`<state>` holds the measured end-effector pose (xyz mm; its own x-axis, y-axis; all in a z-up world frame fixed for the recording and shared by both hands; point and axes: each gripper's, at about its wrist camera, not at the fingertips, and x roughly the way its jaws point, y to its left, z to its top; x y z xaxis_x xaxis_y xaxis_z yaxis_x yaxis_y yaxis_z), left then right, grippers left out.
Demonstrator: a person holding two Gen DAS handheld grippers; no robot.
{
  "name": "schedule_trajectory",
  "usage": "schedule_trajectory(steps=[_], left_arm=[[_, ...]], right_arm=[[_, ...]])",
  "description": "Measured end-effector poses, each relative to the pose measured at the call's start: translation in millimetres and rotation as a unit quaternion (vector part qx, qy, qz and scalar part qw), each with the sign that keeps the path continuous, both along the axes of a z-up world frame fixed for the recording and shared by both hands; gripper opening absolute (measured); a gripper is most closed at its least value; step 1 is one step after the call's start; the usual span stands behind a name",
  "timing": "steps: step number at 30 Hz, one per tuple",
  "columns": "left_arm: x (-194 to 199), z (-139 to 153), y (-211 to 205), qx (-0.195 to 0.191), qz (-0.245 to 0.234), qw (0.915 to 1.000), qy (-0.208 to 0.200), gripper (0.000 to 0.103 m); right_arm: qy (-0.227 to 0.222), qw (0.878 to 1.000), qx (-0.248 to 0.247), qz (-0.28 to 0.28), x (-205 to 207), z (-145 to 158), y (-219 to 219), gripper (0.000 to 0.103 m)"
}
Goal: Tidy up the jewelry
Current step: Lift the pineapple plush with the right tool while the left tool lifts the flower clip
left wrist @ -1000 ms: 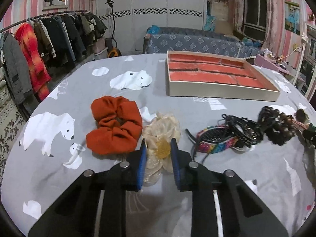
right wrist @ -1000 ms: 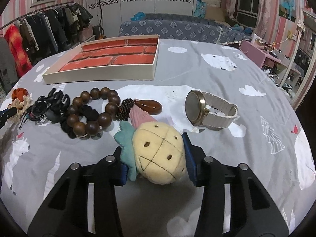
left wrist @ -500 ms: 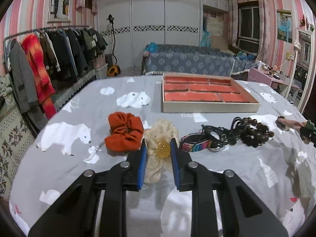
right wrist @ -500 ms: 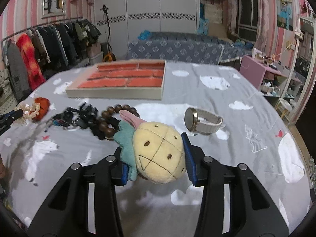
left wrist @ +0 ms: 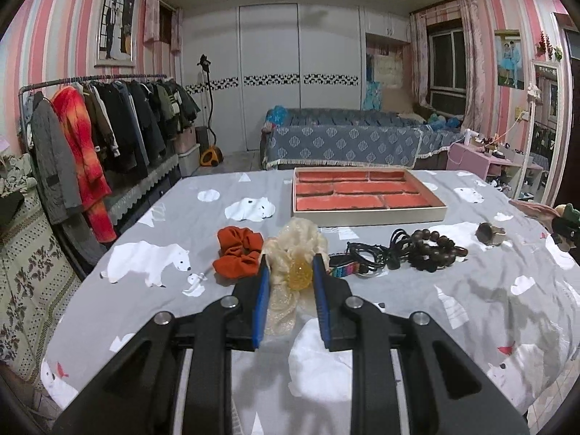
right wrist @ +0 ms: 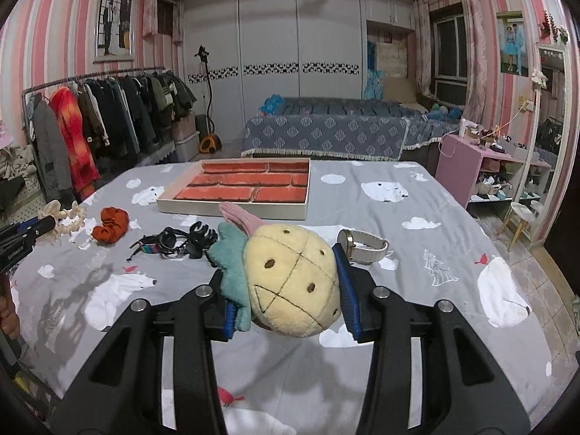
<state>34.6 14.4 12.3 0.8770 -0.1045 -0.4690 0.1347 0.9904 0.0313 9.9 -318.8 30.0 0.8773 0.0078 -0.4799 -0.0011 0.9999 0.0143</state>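
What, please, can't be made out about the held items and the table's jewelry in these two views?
- Bead bracelet: hidden in the right wrist view behind the pineapple plush.
- Cream scrunchie: its lower part hidden between the left gripper fingers.
- Watch: too small to read in the left view.

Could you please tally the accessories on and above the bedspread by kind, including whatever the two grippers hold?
Scrunchies: 2, cream one in the left gripper, orange one lying flat
Plush pineapple charm: 1, in the right gripper
Watch: 1
Bead bracelet: 1
Cord bracelet tangle: 1 pile, strands uncountable
Total: 6
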Motion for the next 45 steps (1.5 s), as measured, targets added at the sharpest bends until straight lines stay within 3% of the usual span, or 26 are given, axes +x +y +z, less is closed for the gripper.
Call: schedule_trajectory(steps=[15, 45], left_arm=[[-29, 16, -4, -0.002, -0.008, 0.9998, -0.019, 0.023], [-23, 18, -6, -0.007, 0.0, 0.9997, -0.021, 0.023]], right_arm=[[-0.028, 1.0, 0.002, 0.001, -34, 19, 5, 0.044], [-0.031, 1.0, 0.001, -0.005, -28, 23, 1, 0.044]])
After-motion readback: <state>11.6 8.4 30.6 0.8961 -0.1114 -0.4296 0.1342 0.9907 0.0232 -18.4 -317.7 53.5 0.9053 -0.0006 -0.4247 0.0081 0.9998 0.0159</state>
